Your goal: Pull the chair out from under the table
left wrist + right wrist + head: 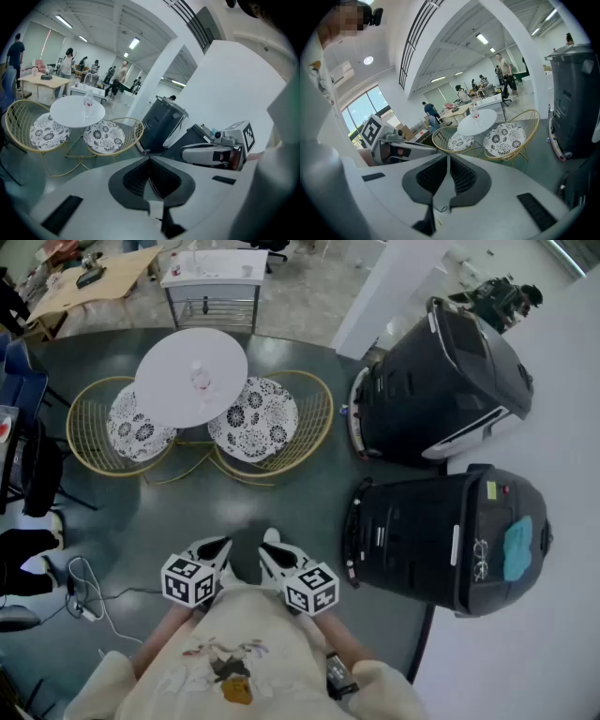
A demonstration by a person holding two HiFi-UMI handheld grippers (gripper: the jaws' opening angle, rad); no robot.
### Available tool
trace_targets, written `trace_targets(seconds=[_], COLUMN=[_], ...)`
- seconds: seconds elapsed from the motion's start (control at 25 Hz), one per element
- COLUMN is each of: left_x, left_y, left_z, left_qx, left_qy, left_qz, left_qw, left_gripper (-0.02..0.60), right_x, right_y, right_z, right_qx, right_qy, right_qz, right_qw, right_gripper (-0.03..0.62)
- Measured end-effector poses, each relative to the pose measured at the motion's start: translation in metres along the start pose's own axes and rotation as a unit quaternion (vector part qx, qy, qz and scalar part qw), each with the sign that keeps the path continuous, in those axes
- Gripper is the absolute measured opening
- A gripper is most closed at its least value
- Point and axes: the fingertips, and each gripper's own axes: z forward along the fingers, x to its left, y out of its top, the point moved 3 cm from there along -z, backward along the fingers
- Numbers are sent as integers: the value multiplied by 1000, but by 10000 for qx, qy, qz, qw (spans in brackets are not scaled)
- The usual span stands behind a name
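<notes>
Wire chair point(267, 423) at upper centre is sitting tucked under the round table point(191, 371), straight up-frame and well apart from both grippers. Left gripper point(218, 544) and right gripper point(271, 540) are hovering empty, jaws closed together

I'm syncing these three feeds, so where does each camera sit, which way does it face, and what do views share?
Head view: on the person's head, looking steeply down at a round white table and two gold wire chairs; shows left gripper, right gripper, cream shirt.
Left gripper view: on the left gripper, looking along its shut jaws toward the table; right gripper shows at right.
Right gripper view: on the right gripper, looking along its shut jaws toward the table; left gripper at left.
Shared: all three show table and chairs.
</notes>
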Motion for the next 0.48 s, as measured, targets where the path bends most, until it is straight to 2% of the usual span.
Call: trace_targets(seconds=[0.16, 0.32, 0.48], left_x=[12, 18, 7], left_y=[-11, -24, -21], left_z=[-4, -11, -19], left_qx=[-94, 35, -5], left_qy=[-226, -347, -441], left_qz=[21, 323, 468], left_qw=[9997, 9989, 9979], left_gripper=[9, 9, 9], right_x=[-8, 4, -4], right_y=[-4, -29, -34], right_z=[-3, -7, -14], right_qx=[-228, -207, -270], right_qy=[-322, -487, -419], right_qz=[368, 194, 519], right_qw=[9985, 9984, 9974], right_gripper=[28, 28, 28])
